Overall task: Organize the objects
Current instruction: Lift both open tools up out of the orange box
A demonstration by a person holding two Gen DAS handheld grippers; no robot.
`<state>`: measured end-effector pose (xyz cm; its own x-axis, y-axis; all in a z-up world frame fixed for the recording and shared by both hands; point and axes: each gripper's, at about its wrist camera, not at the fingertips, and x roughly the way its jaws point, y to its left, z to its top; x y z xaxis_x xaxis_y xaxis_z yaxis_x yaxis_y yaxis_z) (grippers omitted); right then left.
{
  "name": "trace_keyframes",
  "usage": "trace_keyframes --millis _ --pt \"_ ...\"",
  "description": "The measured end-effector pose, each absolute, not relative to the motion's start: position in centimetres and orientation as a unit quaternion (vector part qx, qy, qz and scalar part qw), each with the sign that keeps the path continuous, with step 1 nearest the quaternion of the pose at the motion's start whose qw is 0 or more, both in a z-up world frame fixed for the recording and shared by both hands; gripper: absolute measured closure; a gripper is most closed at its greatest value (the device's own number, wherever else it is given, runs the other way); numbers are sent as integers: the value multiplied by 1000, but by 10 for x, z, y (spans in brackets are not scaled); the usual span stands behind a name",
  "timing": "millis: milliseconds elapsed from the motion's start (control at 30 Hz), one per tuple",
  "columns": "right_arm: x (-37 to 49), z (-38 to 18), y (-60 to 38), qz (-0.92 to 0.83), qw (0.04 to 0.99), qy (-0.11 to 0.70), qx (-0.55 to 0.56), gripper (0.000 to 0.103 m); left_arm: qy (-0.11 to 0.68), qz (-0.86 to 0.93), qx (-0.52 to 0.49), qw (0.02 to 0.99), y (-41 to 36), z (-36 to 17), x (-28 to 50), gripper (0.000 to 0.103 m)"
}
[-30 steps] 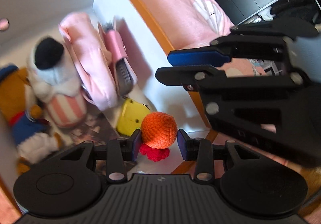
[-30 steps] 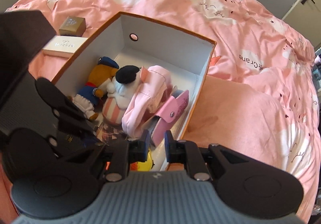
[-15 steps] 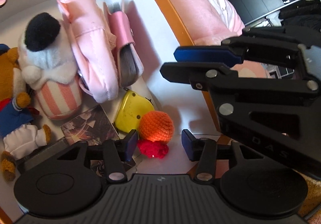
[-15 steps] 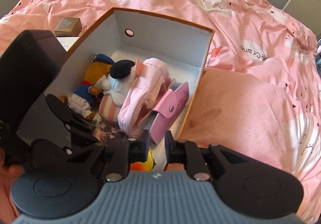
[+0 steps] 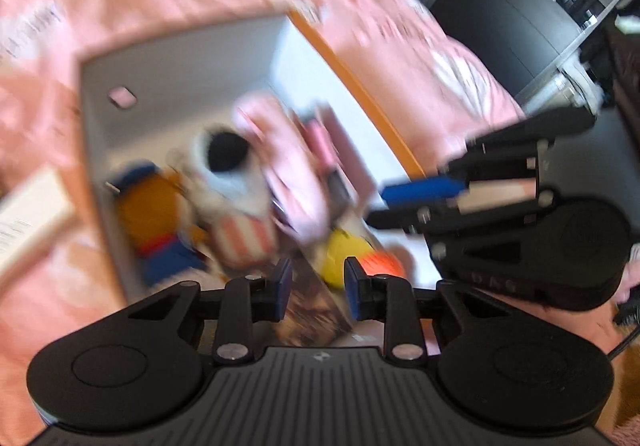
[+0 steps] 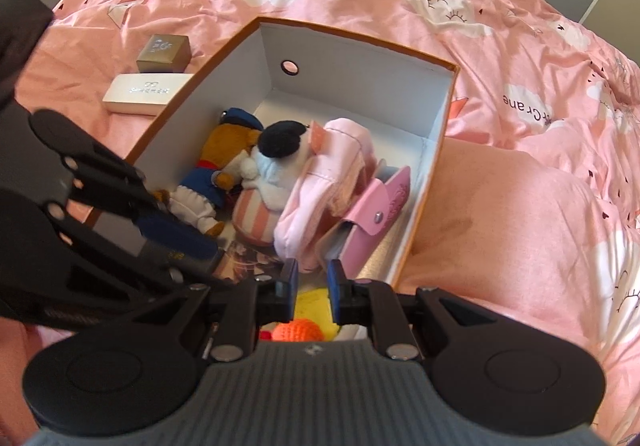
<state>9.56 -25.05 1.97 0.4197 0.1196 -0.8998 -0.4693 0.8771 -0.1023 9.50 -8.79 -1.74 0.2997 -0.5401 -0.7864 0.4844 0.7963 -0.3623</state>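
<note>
Left gripper (image 5: pixel 314 292): jaws closing, nothing between the pads; it hangs above the near end of the box, its view smeared by motion.
Right gripper (image 6: pixel 312 288): jaws nearly together, a narrow gap left, grasping nothing; it points steeply down over the same end.
Box (image 6: pixel 436 174): open, white inside with an orange rim, on a pink bedspread (image 6: pixel 520 66); it spreads ahead of both pairs of jaws.
Orange crochet ball (image 6: pixel 298 330): on the box floor, just below the right jaws; in the left wrist view it sits just right of the right-hand pad.
Yellow toy (image 5: pixel 344 254): touching the ball, just beyond the left jaws.
Pink wallet (image 6: pixel 372 222): ahead of the right jaws, leaning at the box's right wall.
Pink cloth bundle (image 6: pixel 320 194): left of the wallet, touching it.
Plush toys: a striped one with a black top (image 6: pixel 276 150) and a bear in blue (image 6: pixel 212 182), further left.
Outside the box: a white case (image 6: pixel 140 92) and a small gold box (image 6: pixel 162 54), well beyond the left wall.
</note>
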Motion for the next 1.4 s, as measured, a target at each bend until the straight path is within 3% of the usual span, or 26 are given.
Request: trace_keyframes --millis 200,300,833,933,1033,1200,1300,1400 --pt "87 34 -228 204 840 472 -173 88 410 -249 -52 876 -62 18 84 71" --pt "87 40 -209 222 847 451 -175 81 388 -210 -26 897 -53 29 90 71" --pt "149 22 -86 325 804 450 -212 81 465 -241 144 840 41 17 142 71" --pt "167 11 -70 333 790 457 -238 81 481 -260 178 818 51 3 158 69" --pt "183 0 -58 356 773 456 -261 80 486 -288 203 800 54 -14 171 59" --pt "200 -20 -32 396 734 447 -323 56 511 -311 232 767 55 -36 191 46" --pt "208 -32 -15 430 700 444 -357 51 521 -317 252 751 55 -45 199 44" --pt "216 -41 1 454 672 437 -389 31 530 -321 257 742 60 -50 204 44"
